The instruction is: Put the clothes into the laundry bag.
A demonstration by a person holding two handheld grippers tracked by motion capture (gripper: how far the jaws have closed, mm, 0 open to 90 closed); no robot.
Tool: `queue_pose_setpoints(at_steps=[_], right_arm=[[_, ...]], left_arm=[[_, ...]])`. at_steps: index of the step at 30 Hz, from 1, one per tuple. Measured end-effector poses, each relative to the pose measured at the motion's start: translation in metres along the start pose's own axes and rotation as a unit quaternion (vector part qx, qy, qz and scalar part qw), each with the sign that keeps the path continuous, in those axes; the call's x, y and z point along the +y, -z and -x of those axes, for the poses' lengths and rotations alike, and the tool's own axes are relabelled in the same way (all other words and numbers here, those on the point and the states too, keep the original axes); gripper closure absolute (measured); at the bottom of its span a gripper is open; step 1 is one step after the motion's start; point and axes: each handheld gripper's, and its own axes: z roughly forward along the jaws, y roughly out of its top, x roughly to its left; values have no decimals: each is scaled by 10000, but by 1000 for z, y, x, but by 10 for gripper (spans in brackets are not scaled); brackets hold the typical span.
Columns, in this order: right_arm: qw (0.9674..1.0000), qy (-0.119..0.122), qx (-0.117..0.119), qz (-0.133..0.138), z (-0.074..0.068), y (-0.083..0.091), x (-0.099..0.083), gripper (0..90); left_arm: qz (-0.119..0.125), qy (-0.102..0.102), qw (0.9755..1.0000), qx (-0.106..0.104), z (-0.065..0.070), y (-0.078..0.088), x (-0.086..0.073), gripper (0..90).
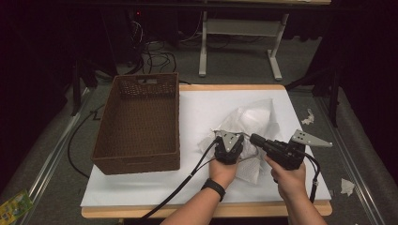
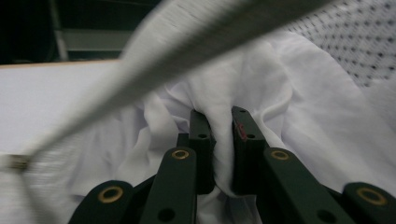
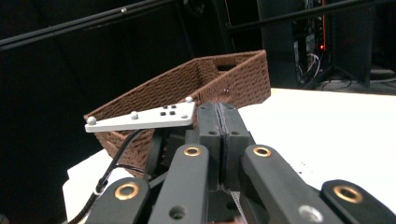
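White crumpled cloth (image 1: 251, 124) sits at the surface's centre; left gripper (image 2: 223, 140) has its jaws pinching a fold; right gripper (image 3: 219, 122) has jaws pressed together, empty; brown woven basket (image 1: 138, 124) at nine o'clock holds nothing yet.

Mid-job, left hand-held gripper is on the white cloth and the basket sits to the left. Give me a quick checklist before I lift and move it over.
1. Left hand-held gripper shut on the white cloth: ok, a fold is pinched between the jaws.
2. Right hand-held gripper free: ok, jaws shut, with nothing seen between them.
3. Brown basket empty and open: ok.
4. Path from cloth to basket over the white table: ok.
5. Whole cloth will lift together: cannot tell; most of it lies bunched.
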Motion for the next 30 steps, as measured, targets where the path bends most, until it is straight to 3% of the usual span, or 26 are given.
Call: queue_pose_setpoints(at_steps=[6, 9, 11, 14, 16, 18, 21, 26, 30], right_arm=[[9998, 29, 168, 98, -10, 4, 5, 900], [9995, 47, 203, 245, -14, 9, 10, 900], [9994, 82, 218, 268, -15, 10, 10, 900], [9998, 66, 172, 112, -11, 6, 2, 900], [9999, 34, 102, -63, -8, 1, -6, 900], [9996, -5, 102, -249, -5, -2, -16, 900], [9992, -9, 68, -399, -5, -4, -23, 900], [9991, 8, 17, -419, -7, -4, -25, 900], [9986, 0, 0, -524, -9, -5, -30, 900]], left_arm=[[-190, -45, 9997, 151, -12, -6, -2, 808], [-142, 325, 9989, 300, -21, -4, 0, 809], [-154, 379, 9987, 309, -23, -5, 0, 808], [-209, 409, 9989, -30, -22, -6, -3, 775], [-282, 378, 9985, -281, -23, -3, -1, 653], [-423, 261, 9975, -493, -25, 4, 3, 501], [-467, -63, 9971, -593, -28, 19, 7, 369], [-491, -414, 9955, -694, -36, 53, 11, 312], [-440, -308, 9967, -601, -52, 81, 10, 341]])
